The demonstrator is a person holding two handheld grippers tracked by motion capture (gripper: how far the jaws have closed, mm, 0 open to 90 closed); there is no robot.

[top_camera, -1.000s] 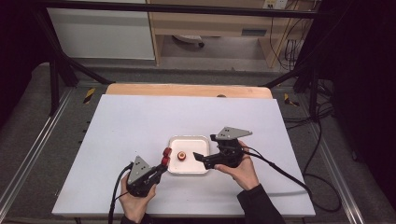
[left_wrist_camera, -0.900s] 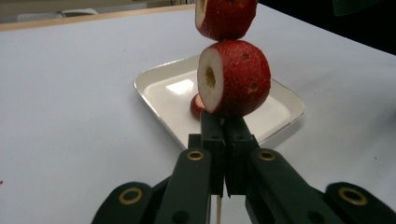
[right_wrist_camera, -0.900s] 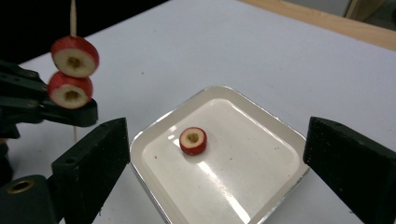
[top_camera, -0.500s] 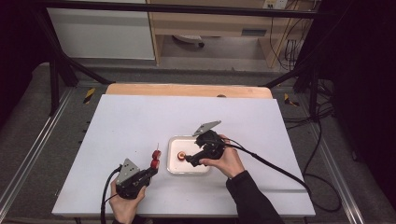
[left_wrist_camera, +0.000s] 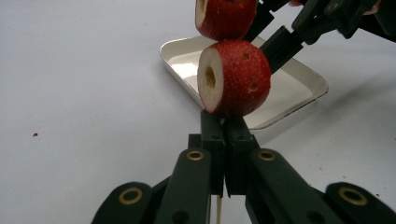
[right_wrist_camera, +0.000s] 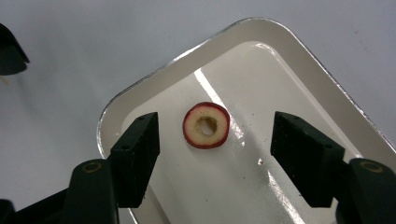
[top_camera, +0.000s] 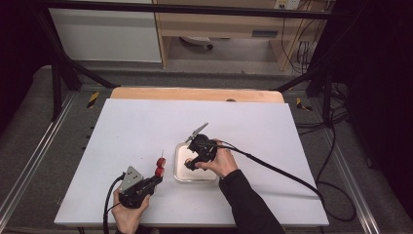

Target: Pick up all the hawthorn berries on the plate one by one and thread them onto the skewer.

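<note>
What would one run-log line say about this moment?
left gripper: shut on thin wooden skewer carrying two red cored fruit pieces | right gripper: open, closing above red-rimmed fruit ring in white rectangular tray

left gripper (top_camera: 155,179) low at the near edge, jaws clamped tight, right gripper (right_wrist_camera: 215,140) tipped down, jaws apart and just been closing, right sleeve reaching in
</note>
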